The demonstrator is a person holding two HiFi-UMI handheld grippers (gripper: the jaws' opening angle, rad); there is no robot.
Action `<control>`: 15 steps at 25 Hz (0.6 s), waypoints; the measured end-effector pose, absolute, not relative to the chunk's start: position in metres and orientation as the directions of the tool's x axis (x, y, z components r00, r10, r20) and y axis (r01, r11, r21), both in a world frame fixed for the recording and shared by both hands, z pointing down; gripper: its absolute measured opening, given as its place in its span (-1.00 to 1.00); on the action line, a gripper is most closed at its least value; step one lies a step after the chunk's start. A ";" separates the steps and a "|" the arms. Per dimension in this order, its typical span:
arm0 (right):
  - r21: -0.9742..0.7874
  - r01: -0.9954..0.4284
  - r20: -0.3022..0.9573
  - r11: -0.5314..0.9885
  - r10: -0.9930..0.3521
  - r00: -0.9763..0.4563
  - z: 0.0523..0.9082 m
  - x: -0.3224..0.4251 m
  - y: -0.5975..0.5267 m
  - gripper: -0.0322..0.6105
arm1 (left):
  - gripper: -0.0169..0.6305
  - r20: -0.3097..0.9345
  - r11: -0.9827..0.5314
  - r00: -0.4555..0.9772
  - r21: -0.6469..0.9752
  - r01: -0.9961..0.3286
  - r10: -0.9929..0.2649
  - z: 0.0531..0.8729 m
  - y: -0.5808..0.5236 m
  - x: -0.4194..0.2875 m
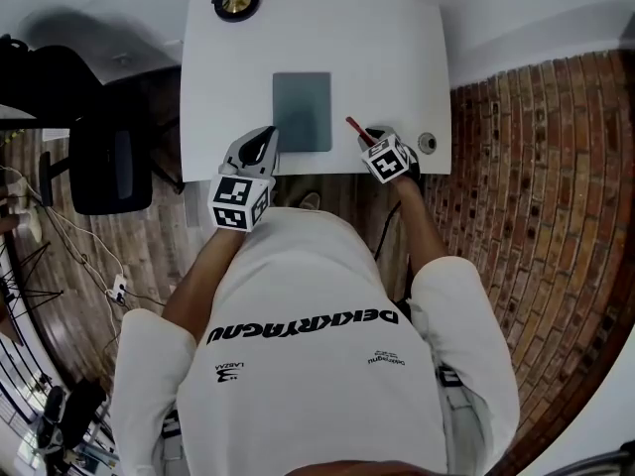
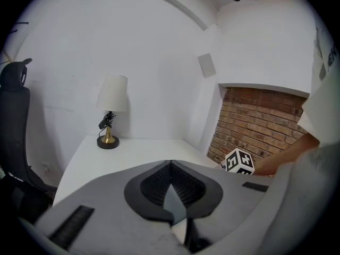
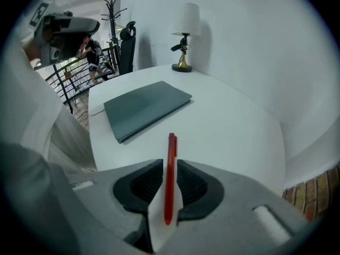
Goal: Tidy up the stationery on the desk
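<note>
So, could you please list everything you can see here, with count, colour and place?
desk: one, white, in front of the person
notebook: one, grey-green, closed, flat on the desk's middle
red pen: one, red, between the right gripper's jaws
lamp: one, white shade on a brass base, at the desk's far left corner
small round object: one, grey, near the desk's right edge; too small to identify
office chair: one, black, left of the desk
brick wall: one, red-brown, to the right
left gripper: one, grey, jaws together, empty
right gripper: one, grey, closed on the red pen
</note>
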State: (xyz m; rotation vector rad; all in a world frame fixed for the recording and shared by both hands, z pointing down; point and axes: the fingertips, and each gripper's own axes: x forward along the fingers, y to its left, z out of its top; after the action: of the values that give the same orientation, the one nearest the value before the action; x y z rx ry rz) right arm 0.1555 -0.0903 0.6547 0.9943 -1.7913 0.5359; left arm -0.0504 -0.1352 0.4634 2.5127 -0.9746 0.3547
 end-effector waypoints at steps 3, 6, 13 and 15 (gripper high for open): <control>0.066 -0.805 0.917 0.589 -0.353 -0.183 0.661 0.154 -0.088 -0.65 | -0.96 0.368 -0.665 0.719 0.284 -0.690 -0.589 0.461 -0.134 -0.053; 0.054 -0.805 0.929 0.591 -0.324 -0.176 0.668 0.157 -0.085 -0.66 | -0.96 0.368 -0.670 0.722 0.282 -0.687 -0.586 0.462 -0.130 -0.054; 0.040 -0.829 0.942 0.558 -0.299 -0.156 0.672 0.160 -0.086 -0.74 | -0.96 0.369 -0.681 0.729 0.274 -0.679 -0.577 0.463 -0.128 -0.056; 0.039 -0.856 0.938 0.516 -0.313 -0.146 0.668 0.164 -0.088 -0.74 | -0.96 0.371 -0.683 0.729 0.272 -0.678 -0.575 0.464 -0.128 -0.057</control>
State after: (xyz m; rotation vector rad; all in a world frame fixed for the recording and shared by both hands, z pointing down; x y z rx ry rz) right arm 0.1637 -0.0881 0.6682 0.9950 -1.7074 0.6453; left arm -0.0573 -0.1276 0.4637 2.5413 -0.9649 0.3603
